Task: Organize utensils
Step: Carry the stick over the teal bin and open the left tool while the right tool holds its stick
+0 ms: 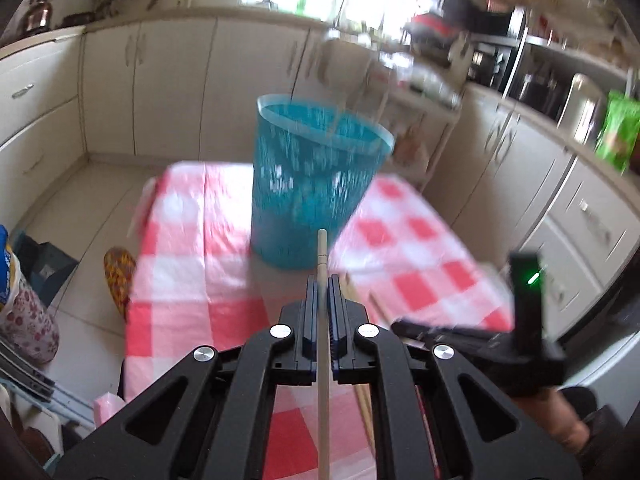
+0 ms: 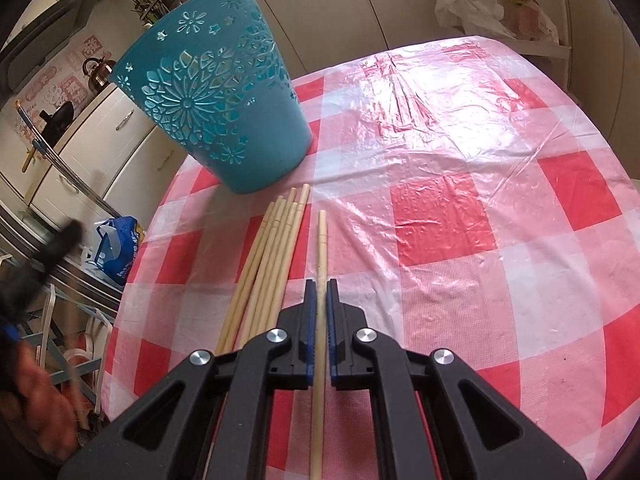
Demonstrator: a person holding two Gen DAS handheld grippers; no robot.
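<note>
A teal cut-out plastic basket (image 1: 316, 184) (image 2: 224, 92) stands upright on the red-and-white checked tablecloth (image 1: 192, 256) (image 2: 460, 208). My left gripper (image 1: 323, 280) is shut on a pale wooden chopstick (image 1: 322, 248), held above the table with its tip pointing at the basket's lower wall. My right gripper (image 2: 320, 284) is shut on another chopstick (image 2: 321, 240) low over the cloth. Just left of it several loose chopsticks (image 2: 272, 256) lie in a bundle, ends toward the basket. The other gripper (image 1: 524, 320) and a hand show at the right of the left wrist view.
Cream kitchen cabinets (image 1: 168, 88) ring the table, with a cluttered counter (image 1: 440, 52) behind. A kettle (image 2: 97, 71) sits on a side counter. A blue bag (image 2: 120, 248) and a patterned slipper (image 1: 119, 276) lie on the floor. The table edge (image 2: 132, 264) drops off at left.
</note>
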